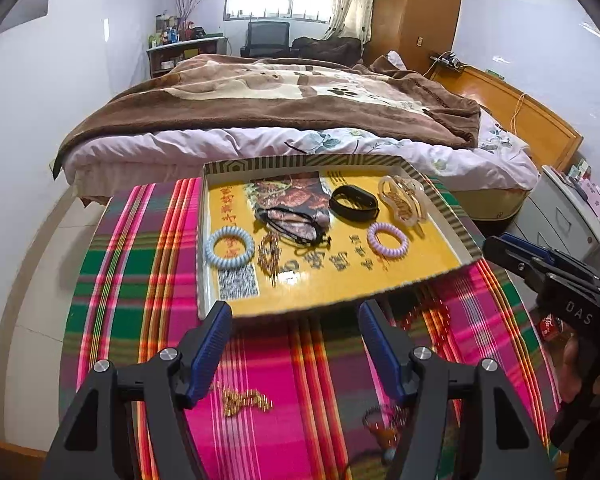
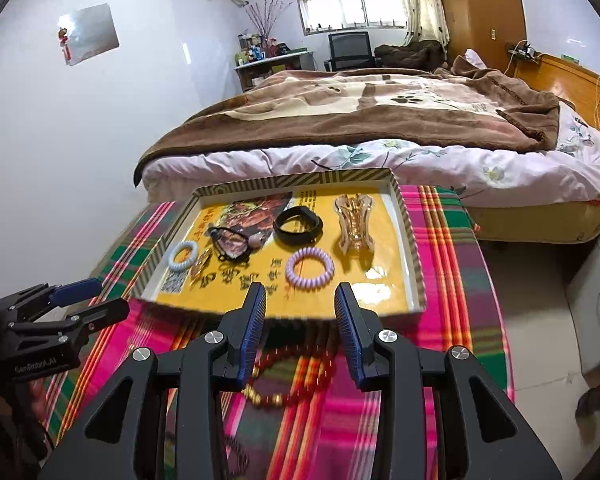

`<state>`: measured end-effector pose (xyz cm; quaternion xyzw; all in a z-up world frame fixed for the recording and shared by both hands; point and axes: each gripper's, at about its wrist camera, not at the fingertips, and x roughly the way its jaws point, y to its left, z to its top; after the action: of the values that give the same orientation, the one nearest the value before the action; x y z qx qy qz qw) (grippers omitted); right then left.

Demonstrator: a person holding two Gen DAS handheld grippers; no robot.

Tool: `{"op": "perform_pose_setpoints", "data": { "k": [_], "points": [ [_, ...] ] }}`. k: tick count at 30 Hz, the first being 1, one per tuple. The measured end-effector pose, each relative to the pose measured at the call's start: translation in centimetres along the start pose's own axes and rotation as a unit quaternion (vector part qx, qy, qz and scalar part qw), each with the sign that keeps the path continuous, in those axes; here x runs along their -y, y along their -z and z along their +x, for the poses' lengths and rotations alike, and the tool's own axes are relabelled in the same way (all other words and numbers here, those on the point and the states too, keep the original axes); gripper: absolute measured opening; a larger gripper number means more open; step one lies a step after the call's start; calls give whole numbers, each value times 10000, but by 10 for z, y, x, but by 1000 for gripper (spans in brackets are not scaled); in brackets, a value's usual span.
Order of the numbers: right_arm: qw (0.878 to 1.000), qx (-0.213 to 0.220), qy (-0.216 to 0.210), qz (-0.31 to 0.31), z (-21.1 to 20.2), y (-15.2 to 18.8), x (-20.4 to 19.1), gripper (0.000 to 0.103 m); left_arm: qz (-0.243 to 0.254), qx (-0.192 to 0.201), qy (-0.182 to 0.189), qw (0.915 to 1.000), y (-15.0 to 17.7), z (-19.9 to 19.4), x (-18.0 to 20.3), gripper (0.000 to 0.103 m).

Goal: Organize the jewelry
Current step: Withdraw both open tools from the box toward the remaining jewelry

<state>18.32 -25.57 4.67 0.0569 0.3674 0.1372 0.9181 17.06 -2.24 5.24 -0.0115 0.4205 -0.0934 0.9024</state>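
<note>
A shallow tray [image 1: 440, 264] with a yellow floor lies on the plaid cloth. It holds a pale blue coil tie [image 1: 229, 253], a lilac coil tie [image 2: 309, 267], a black band [image 2: 298, 225], a clear hair claw [image 2: 354, 226], a black cord [image 2: 230, 245] and gold bead earrings [image 1: 269, 254]. My left gripper [image 1: 294, 312] hovers open and empty before the tray's near edge, with a gold chain [image 1: 246, 400] on the cloth under it. My right gripper [image 2: 300, 292] is open too. A red bead bracelet [image 2: 296, 376] lies on the cloth below its fingers, untouched.
The plaid cloth [image 1: 148, 280] covers a small table that ends close to the tray's sides. A bed with a brown blanket [image 1: 280, 96] stands just behind. A grey drawer cabinet [image 2: 596, 308] is at the right, and tiled floor lies left of the table.
</note>
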Motion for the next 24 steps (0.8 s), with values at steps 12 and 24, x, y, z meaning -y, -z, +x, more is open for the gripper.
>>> {"op": "perform_pose_setpoints", "data": {
  "k": [12,24],
  "points": [
    [9990,128,162,-386,-74,52,15,37,114,-95,105,9998,62,-32,-2,71],
    [9978,-57,461,-478,-114,113,47,38,665,-429,731,9942,122,-20,29,72]
  ]
}}
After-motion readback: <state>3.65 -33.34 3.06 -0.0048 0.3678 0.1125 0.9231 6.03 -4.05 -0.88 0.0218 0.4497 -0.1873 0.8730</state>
